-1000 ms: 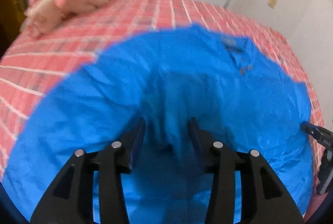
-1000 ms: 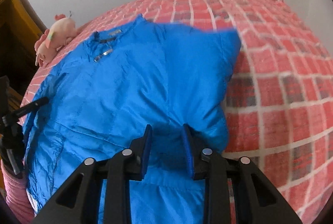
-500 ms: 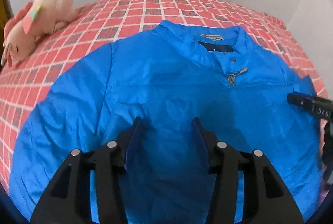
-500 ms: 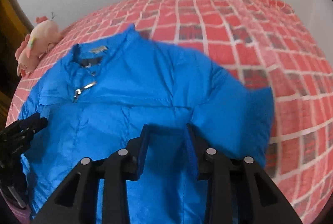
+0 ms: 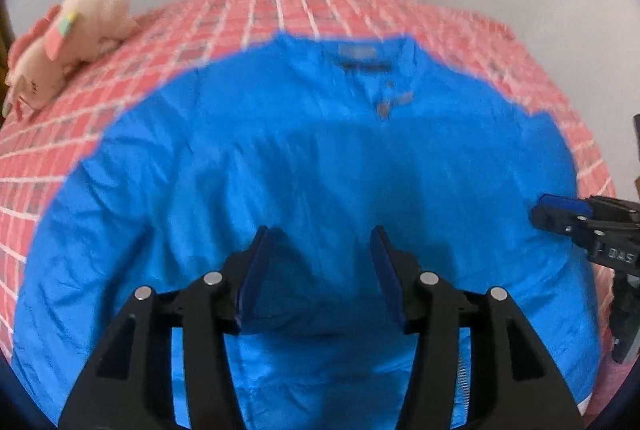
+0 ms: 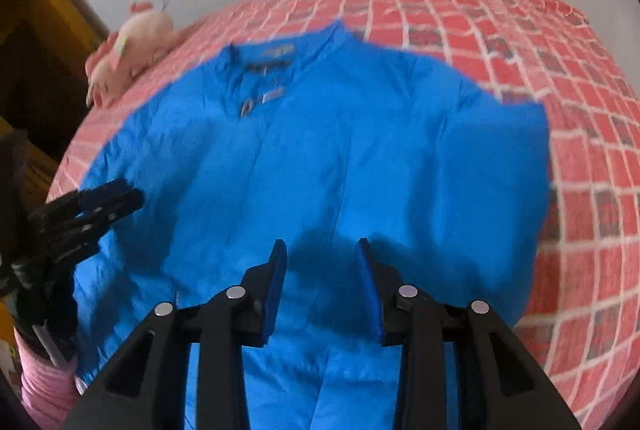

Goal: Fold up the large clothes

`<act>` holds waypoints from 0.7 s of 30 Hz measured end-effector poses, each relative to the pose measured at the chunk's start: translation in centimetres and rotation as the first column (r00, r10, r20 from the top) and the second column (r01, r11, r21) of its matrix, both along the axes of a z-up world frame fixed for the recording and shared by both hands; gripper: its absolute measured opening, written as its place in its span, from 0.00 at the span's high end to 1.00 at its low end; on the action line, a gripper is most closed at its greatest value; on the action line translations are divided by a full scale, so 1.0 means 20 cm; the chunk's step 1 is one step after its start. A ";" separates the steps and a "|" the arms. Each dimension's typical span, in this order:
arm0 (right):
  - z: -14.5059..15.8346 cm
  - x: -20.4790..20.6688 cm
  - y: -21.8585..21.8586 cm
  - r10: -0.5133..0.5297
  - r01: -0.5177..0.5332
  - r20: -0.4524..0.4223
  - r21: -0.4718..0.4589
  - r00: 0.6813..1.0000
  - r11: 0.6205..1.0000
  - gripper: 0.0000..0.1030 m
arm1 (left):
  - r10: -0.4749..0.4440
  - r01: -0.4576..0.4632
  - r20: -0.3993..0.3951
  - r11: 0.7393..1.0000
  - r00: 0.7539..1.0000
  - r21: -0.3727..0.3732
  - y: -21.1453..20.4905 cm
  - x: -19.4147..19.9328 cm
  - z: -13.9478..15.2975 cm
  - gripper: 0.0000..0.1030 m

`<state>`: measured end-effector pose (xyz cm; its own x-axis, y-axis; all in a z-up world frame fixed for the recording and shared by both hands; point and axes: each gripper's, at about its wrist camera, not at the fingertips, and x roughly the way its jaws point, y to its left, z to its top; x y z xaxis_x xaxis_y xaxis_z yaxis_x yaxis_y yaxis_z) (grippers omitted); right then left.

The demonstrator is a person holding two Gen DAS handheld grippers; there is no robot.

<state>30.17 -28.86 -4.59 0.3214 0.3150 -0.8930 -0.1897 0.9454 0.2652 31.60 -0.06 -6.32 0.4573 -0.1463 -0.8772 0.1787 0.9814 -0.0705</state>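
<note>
A large bright blue jacket point(image 5: 320, 158) lies spread front-up on the bed, collar and zip pull at the far end; it also shows in the right wrist view point(image 6: 340, 158). My left gripper point(image 5: 320, 246) is open and empty, hovering over the jacket's lower left part. My right gripper point(image 6: 320, 254) is open and empty over the lower right part. Each gripper shows in the other's view: the right one point(image 5: 576, 222) at the jacket's right edge, the left one point(image 6: 92, 206) at its left edge.
The bed has a red checked cover point(image 5: 60, 134) point(image 6: 580, 110). A pink plush toy point(image 5: 64, 42) point(image 6: 132, 50) lies at the far left corner. White walls stand behind and to the right. A wooden door frame point(image 6: 52, 10) is at the left.
Both grippers let go of the jacket fabric and opened wider. The jacket settled flat on the bed, collar now in plain view. Both grippers pulled back a little.
</note>
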 end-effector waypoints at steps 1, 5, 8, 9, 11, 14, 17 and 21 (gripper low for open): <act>-0.03 0.01 0.00 -0.003 0.003 -0.010 -0.003 1.000 1.000 0.65 | -0.006 0.006 -0.018 1.000 1.000 0.004 -0.01 0.02 -0.05 0.51; -0.09 0.03 -0.02 -0.010 0.010 -0.005 0.024 1.000 1.000 0.65 | -0.011 0.011 -0.018 1.000 1.000 0.008 -0.01 0.02 -0.08 0.51; -0.08 0.04 -0.03 -0.022 0.022 -0.009 0.043 1.000 0.999 0.65 | -0.002 0.002 -0.030 1.000 1.000 -0.001 0.00 0.03 -0.08 0.52; -0.05 0.02 -0.05 -0.036 0.037 -0.011 0.063 0.999 0.997 0.65 | 0.002 -0.002 -0.038 1.000 0.999 -0.012 0.00 0.03 -0.07 0.52; 0.02 -0.04 -0.08 -0.029 0.028 0.010 0.093 1.000 0.995 0.63 | 0.021 -0.024 -0.051 0.998 0.998 -0.055 0.06 -0.01 -0.01 0.52; 0.15 -0.13 -0.08 -0.017 0.010 0.073 0.090 0.997 0.996 0.54 | 0.033 -0.034 -0.005 0.995 0.999 -0.093 0.17 -0.13 0.12 0.42; 0.22 -0.22 -0.08 -0.002 -0.006 0.111 0.074 0.994 0.997 0.47 | 0.101 -0.096 0.068 0.993 0.993 -0.067 0.37 -0.33 0.23 0.32; 0.22 -0.29 -0.06 0.023 -0.028 0.096 0.057 0.995 0.998 0.43 | 0.279 -0.282 0.114 0.959 0.953 0.011 0.78 -0.61 0.31 0.20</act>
<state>24.32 -30.14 -0.29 0.3954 0.3743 -0.8388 -0.2405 0.9235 0.2988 19.40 15.47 -0.15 0.5707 0.0248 -0.8208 -0.0992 0.9943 -0.0389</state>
